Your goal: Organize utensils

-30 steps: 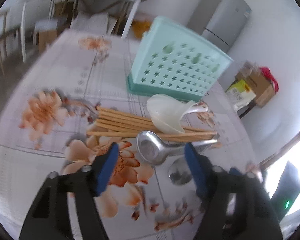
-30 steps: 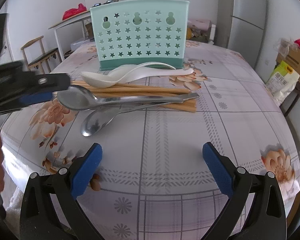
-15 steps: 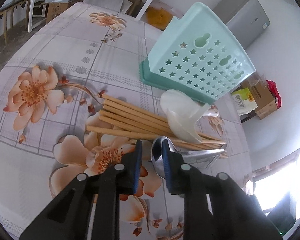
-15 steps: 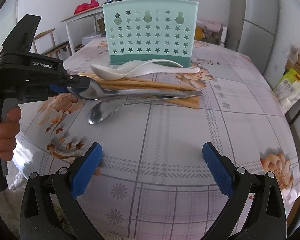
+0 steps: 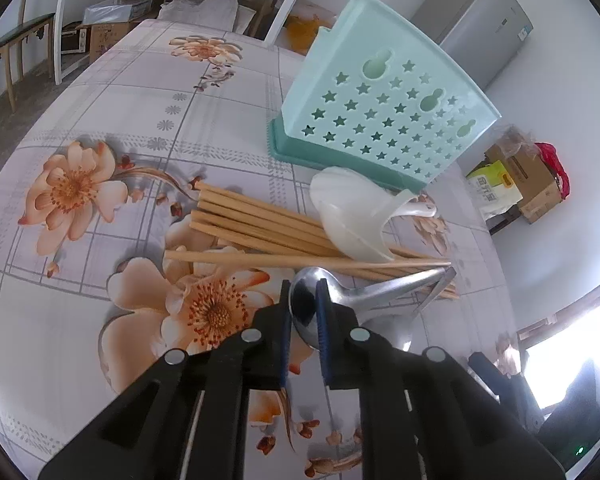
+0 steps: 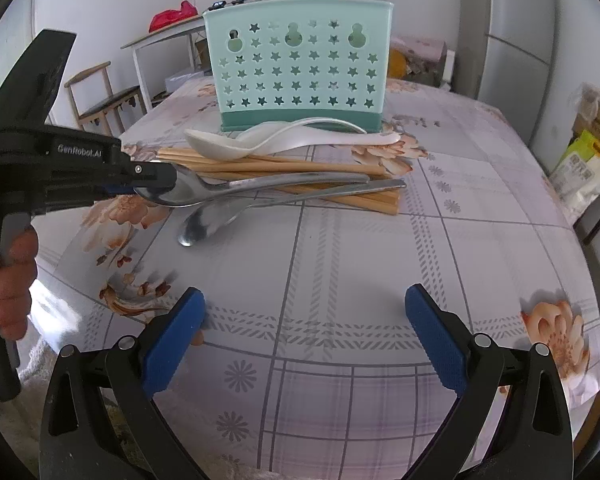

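The right gripper is held low over the bare tabletop, jaws spread wide, nothing between them. The left gripper is pitched downward; its jaws have just been closing and are now clamped on the bowl of the upper steel spoon. The handle appears to rest on the chopsticks, though contact is hard to confirm. A second steel spoon lies beneath. The spoon is best lifted straight, kept level, so the chopsticks and white spoon are not dragged. The green caddy stands beyond, upright.
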`<state>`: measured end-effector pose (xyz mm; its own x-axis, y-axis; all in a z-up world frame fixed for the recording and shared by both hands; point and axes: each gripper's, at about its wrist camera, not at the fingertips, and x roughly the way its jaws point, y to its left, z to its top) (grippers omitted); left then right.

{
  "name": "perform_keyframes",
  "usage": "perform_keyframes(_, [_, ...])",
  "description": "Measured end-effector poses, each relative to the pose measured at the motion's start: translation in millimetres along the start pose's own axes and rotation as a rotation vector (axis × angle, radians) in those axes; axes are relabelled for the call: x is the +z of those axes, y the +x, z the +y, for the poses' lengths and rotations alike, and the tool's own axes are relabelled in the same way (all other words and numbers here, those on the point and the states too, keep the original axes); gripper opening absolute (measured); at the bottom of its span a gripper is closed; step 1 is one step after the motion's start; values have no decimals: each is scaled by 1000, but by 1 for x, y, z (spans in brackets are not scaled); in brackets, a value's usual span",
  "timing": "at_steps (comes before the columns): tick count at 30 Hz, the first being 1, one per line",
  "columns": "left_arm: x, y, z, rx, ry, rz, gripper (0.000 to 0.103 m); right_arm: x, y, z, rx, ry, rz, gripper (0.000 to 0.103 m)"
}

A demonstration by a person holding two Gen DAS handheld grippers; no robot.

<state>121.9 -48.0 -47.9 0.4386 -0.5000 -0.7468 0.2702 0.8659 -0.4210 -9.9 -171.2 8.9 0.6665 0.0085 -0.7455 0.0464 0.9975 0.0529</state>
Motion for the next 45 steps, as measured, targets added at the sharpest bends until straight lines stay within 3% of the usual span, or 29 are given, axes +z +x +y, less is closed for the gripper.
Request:
perform_keyframes(5, [-4, -9, -2, -6, 28, -37, 8, 8, -6, -5, 64, -47, 5, 95])
perform_keyframes(9, [-5, -16, 1, -29, 34, -72, 6, 19, -17, 6, -31, -260, -63, 93])
perform_keyframes(12, [-6, -25, 2, -44, 54, -96, 5, 24, -15, 14, -89, -391, -84, 86])
perform_keyframes(16, [-7, -41, 7, -58, 88, -119, 3, 24, -1, 30, -175, -597, -77, 68])
perform_keyframes(23, [-13, -64, 23, -81, 89, -152, 2, 10, 20, 57, -231, -957, -81, 46])
perform_keyframes(27, [-17, -78, 33, -88, 84, -173, 2, 11, 29, 65, -236, -1086, -78, 38])
perform_keyframes(32, [-21, -92, 42, -100, 56, -195, 2, 12, 39, 72, -240, -1201, -66, 28])
perform_keyframes(35, [-23, -103, 47, -100, 46, -221, 2, 6, 44, 78, -237, -1255, -64, 11])
perform_keyframes(39, [-25, -119, 50, -101, 35, -256, 2, 1, 49, 78, -268, -1288, -101, 5])
perform_keyframes(45, [-24, -149, 45, -121, 49, -331, 2, 10, 40, 70, -293, -1219, -166, 0])
